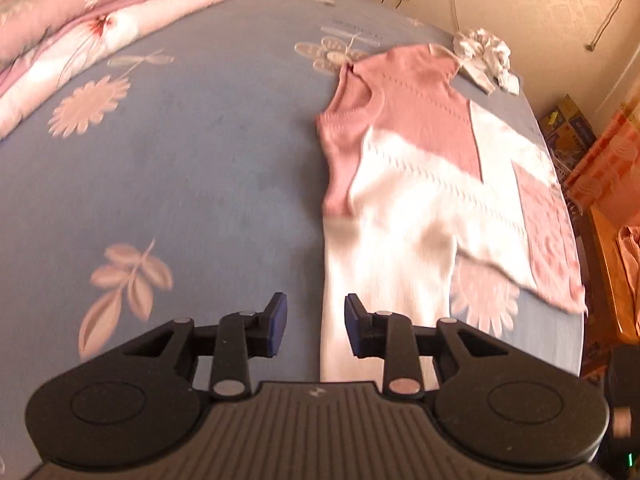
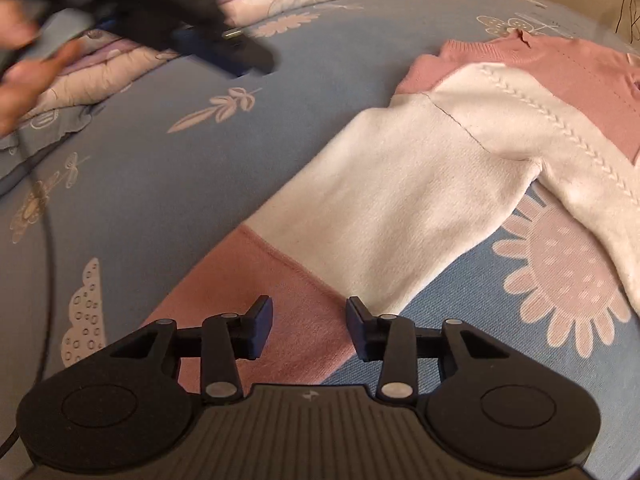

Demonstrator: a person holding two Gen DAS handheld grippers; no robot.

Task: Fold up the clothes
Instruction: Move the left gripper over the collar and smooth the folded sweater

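— Where's the sweater sitting for you?

— Straight ahead of my left gripper (image 1: 316,324): the pink-and-white sweater (image 1: 420,184) lies flat on the blue flowered bedsheet (image 1: 180,152), its white sleeve running down between and beneath my two fingers. The jaws stand partly apart with nothing pinched; the sleeve is below them, not gripped.

— And your right?

— My right gripper (image 2: 310,326) hovers over the sleeve's pink cuff (image 2: 280,304), which lies under and between the fingers. Jaws partly apart too, pads clear of the fabric as far as I can see (whether the tips brush the knit I cannot tell). The white part of the sleeve stretches away beyond my right finger toward the body of the sweater.

— Anything else around?

— A folded pink floral quilt (image 1: 120,20) far ahead and left of my left fingers, and a crumpled white cloth (image 1: 486,58) just past the sweater's collar. From the right wrist, my left gripper shows blurred, far up and left of the fingers.
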